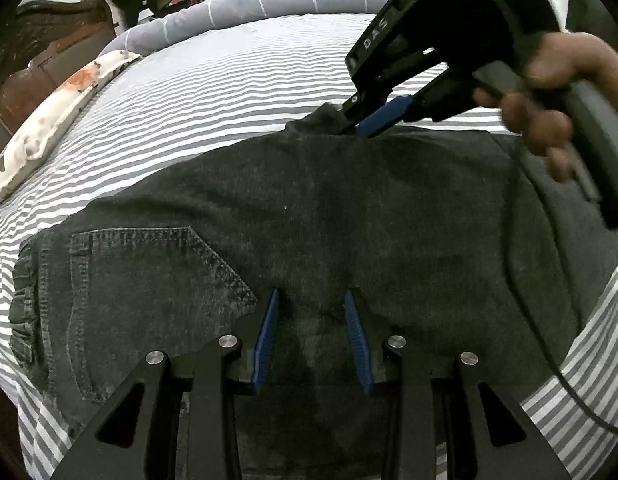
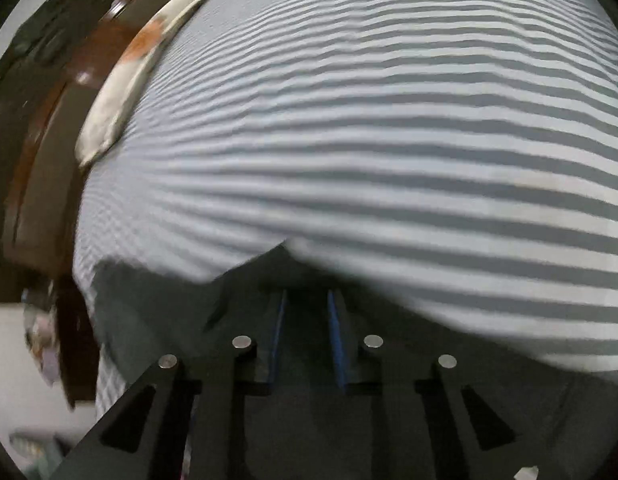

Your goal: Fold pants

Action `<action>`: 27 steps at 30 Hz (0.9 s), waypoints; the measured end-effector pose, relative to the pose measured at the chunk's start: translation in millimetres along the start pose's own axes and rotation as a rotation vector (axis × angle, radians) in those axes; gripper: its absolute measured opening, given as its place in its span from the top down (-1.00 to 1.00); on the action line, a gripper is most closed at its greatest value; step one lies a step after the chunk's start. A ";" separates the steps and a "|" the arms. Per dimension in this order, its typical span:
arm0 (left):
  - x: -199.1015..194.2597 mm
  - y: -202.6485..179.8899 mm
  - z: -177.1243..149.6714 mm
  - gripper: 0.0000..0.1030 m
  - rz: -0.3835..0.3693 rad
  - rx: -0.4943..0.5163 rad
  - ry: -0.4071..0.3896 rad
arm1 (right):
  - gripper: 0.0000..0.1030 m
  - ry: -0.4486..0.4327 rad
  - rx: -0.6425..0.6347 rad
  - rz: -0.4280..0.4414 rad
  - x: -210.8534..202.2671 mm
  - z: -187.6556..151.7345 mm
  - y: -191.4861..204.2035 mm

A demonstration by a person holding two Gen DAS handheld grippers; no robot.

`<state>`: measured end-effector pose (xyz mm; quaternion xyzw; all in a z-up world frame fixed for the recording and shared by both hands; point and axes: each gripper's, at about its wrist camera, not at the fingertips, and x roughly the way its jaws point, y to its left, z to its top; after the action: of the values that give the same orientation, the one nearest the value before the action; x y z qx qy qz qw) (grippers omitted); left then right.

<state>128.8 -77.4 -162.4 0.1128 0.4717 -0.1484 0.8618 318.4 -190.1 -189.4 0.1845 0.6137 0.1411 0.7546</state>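
Two claws meet the pants point(image 1: 309, 208): left claw point(image 1: 311, 300) spread wide, right claw point(image 1: 355, 122) pinching its edge.

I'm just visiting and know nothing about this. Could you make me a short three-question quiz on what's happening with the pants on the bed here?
1. True or false: the pants lie on a plain white sheet.
2. Which tool is at the far edge of the pants? A) left tool B) right tool
3. Fill in: the stitched back pocket sits to the ____ of the left tool in its own camera view.

Key:
1. False. The bedsheet is grey and white striped.
2. B. Its blue fingers sit at the far fold, while the left tool's fingers are spread apart over the near part.
3. Left.
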 end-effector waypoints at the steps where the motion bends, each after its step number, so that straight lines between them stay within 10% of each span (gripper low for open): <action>1: 0.0 -0.2 -1.0 0.30 0.001 0.003 0.002 | 0.67 -0.015 0.022 0.002 -0.6 2.4 -4.7; 10: -2.4 -15.5 -9.7 0.30 0.074 0.067 -0.017 | 0.39 -0.235 0.217 0.085 -87.7 -64.8 -54.0; 19: -9.0 -20.4 -16.4 0.30 0.106 0.054 -0.012 | 0.34 -0.407 0.543 0.038 -212.6 -222.0 -213.6; 27: -50.3 -38.8 5.6 0.02 0.026 0.031 -0.085 | 0.34 -0.462 0.820 0.039 -229.2 -317.7 -313.5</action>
<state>93.4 -107.8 -119.0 0.1257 0.4308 -0.1493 0.8811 -44.0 -537.1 -187.4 0.5052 0.4314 -0.1435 0.7335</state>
